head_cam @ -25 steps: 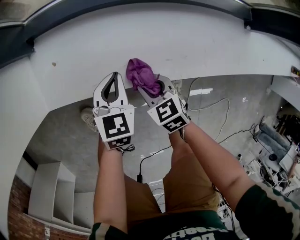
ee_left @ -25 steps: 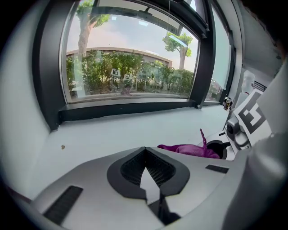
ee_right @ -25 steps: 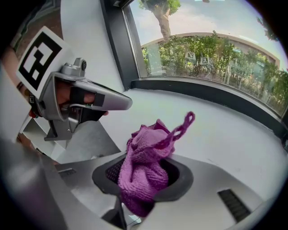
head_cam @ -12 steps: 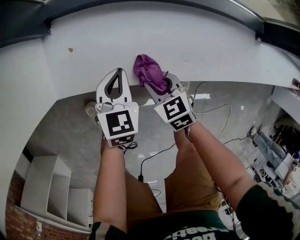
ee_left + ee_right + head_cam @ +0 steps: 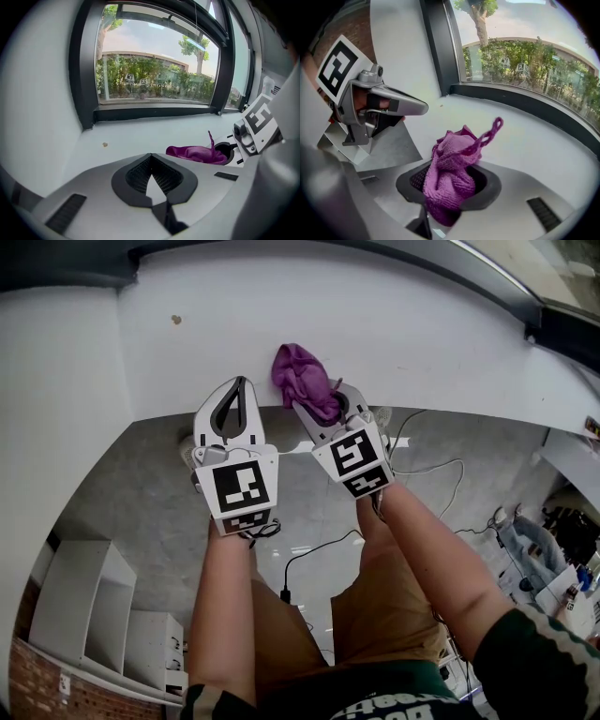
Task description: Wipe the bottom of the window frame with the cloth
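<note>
A crumpled purple cloth (image 5: 302, 381) is clamped in my right gripper (image 5: 326, 407), which is shut on it at the front edge of the white sill (image 5: 422, 334). In the right gripper view the cloth (image 5: 452, 173) bulges out of the jaws, a loop sticking up. My left gripper (image 5: 239, 382) is beside it on the left, shut and empty, its tips (image 5: 151, 154) meeting over the sill (image 5: 140, 136). The dark bottom rail of the window frame (image 5: 154, 112) runs behind the sill, a good way past both grippers, and also shows in the right gripper view (image 5: 525, 101).
A small brown speck (image 5: 175, 320) lies on the sill left of the grippers. The dark side post of the frame (image 5: 82, 70) rises at the left corner. Below the sill are a grey floor with cables (image 5: 422, 470) and a white shelf unit (image 5: 84, 615).
My head view has swung left, so the sill and speck sit further right. Both grippers stay side by side at the sill's edge, a little nearer the speck. Grips are unchanged.
</note>
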Demonstrator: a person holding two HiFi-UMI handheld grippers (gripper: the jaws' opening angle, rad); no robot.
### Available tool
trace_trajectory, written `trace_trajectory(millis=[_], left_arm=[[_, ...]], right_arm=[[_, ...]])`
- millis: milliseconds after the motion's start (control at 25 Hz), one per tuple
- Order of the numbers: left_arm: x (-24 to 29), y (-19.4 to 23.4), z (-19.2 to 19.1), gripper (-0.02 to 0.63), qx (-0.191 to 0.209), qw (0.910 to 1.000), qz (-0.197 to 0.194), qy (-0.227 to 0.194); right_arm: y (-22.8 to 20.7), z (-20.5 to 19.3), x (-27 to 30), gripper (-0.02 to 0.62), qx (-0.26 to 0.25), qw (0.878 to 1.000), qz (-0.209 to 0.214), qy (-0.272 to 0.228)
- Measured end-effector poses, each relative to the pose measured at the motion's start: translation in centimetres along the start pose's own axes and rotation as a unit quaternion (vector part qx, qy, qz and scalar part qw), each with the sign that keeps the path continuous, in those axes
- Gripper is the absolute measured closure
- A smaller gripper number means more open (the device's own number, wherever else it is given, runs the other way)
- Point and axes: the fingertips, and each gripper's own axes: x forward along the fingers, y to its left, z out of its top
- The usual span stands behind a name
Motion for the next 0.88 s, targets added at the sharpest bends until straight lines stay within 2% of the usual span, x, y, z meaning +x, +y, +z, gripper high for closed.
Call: trace_trajectory(millis=[520,880], left_arm=[[-3.0,5.2,-1.4,0.601,-0.021,0.9993,0.029,-0.006],[-5.0,8.1,-2.5,0.601,-0.034,0.9979,0.055,-0.009]], right_arm=[[5.6,3.5,3.3,0.453,-0.037,0.999,0.037,0.002],[8.0,5.1,5.3,0.453,-0.054,0.997,0.052,-0.004]])
